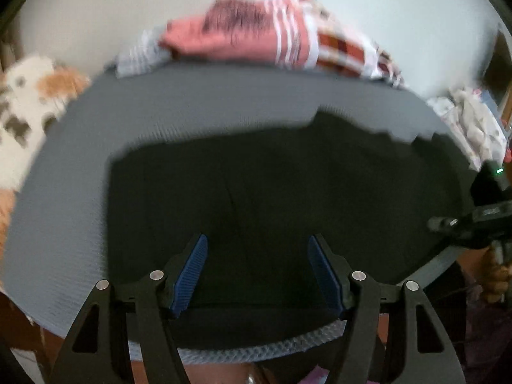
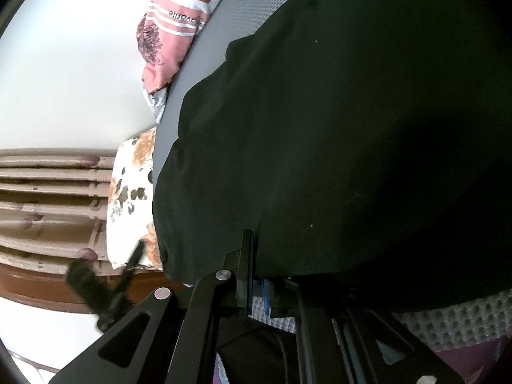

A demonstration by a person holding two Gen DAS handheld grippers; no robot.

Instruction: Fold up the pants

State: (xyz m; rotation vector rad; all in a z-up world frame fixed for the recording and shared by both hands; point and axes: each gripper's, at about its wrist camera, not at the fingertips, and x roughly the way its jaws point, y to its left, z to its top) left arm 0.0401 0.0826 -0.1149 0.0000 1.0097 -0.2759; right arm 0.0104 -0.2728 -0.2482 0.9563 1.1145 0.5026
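The black pants [image 1: 272, 185] lie spread on a grey mat [image 1: 70, 192]. My left gripper [image 1: 257, 246] is open, its blue pads apart just above the pants' near edge, holding nothing. In the right wrist view the pants [image 2: 336, 128] fill most of the frame. My right gripper [image 2: 256, 249] is shut on the pants' edge at the mat's border; one finger [image 2: 245, 256] shows, the other is hidden under the cloth. The right gripper also shows at the right edge of the left wrist view [image 1: 473, 220].
A pink striped cloth [image 1: 243, 32] and a checked cloth [image 1: 345, 51] lie at the mat's far edge. A spotted white cloth [image 1: 22, 112] lies left of the mat, and a pale cloth [image 1: 470, 121] right. A brown slatted headboard [image 2: 48, 198] stands beyond.
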